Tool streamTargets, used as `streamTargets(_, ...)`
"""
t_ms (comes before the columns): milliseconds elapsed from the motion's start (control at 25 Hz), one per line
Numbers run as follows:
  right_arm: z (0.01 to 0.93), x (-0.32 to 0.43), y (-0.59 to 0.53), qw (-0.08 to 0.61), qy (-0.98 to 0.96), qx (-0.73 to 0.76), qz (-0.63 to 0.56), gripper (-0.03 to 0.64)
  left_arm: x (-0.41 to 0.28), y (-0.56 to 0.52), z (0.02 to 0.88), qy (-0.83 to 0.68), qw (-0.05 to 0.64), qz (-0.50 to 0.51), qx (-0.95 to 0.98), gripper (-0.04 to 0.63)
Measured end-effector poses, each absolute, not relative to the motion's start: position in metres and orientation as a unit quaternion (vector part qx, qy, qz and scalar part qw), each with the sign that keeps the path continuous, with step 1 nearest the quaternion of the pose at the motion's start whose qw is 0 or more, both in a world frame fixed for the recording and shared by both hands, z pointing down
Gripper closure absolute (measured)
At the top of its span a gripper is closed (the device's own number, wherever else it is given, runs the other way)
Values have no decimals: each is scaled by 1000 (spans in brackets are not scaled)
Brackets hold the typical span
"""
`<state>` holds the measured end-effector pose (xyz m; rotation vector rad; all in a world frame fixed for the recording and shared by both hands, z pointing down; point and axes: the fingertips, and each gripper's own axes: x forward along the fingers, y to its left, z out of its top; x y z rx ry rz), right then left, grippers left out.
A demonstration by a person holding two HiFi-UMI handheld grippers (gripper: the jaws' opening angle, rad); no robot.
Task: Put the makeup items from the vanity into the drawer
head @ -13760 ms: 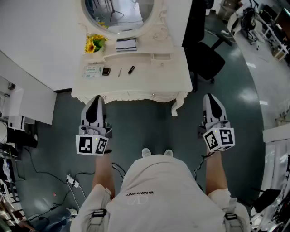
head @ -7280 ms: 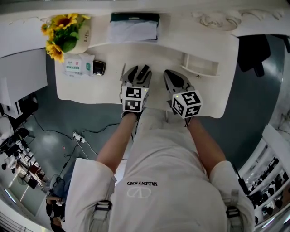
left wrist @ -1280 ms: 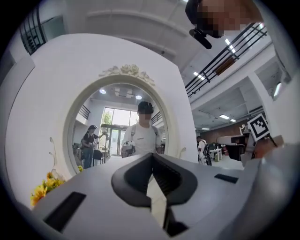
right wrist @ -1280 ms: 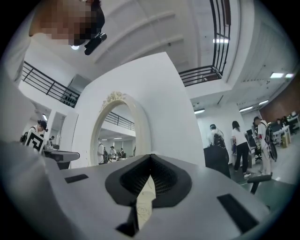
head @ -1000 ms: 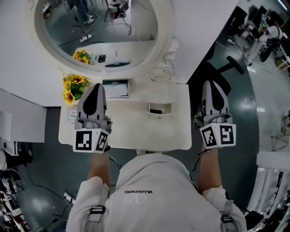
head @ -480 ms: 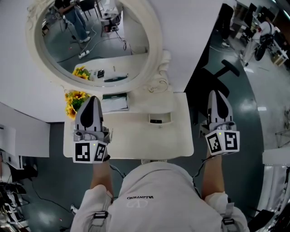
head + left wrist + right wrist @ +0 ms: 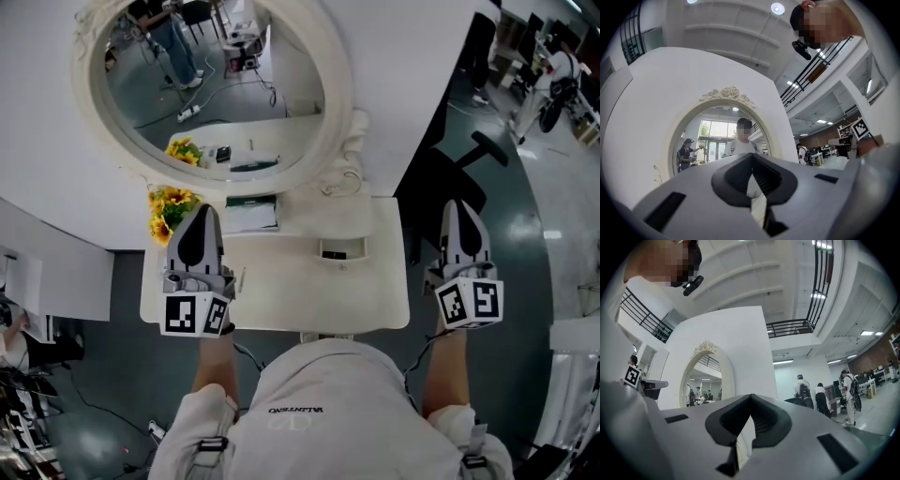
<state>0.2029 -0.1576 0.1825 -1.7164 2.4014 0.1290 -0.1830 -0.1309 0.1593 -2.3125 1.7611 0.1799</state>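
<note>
My left gripper (image 7: 200, 214) is shut tight with nothing between its jaws, and the same goes for my right gripper (image 7: 462, 208): in each gripper view the two tips meet and only the room shows beyond them. The left one hangs over the left part of the vanity (image 7: 309, 300). The right one is off its right edge, over the floor. Both point up and away from the top, toward the mirror (image 7: 216, 84) and the hall.

The one makeup item I can see on the top is a thin pencil (image 7: 242, 278), lying just beside my left gripper. Any others on that side are hidden under the gripper in the head view. I judge the pencil light and stiff, but slim enough to roll or slip out of a loose pinch. I would close across its middle, jaws square to its length, so it does not swing.

The small drawer (image 7: 335, 246) stands pulled out near the middle of the vanity, below the raised back shelf. One small dark item (image 7: 334, 254) lies in it already; what it is, I cannot tell. The drawer looks shallow and narrow, so the pencil likely needs to go in lengthwise. The sunflowers (image 7: 169, 206) and a flat box (image 7: 250, 214) sit at the back left.
</note>
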Motion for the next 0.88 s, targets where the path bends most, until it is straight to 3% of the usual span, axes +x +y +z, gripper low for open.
streamTargets(880, 189, 185, -164, 98, 820, -563, 20, 607, -182, -133, 169, 594, 93, 68, -796, 591)
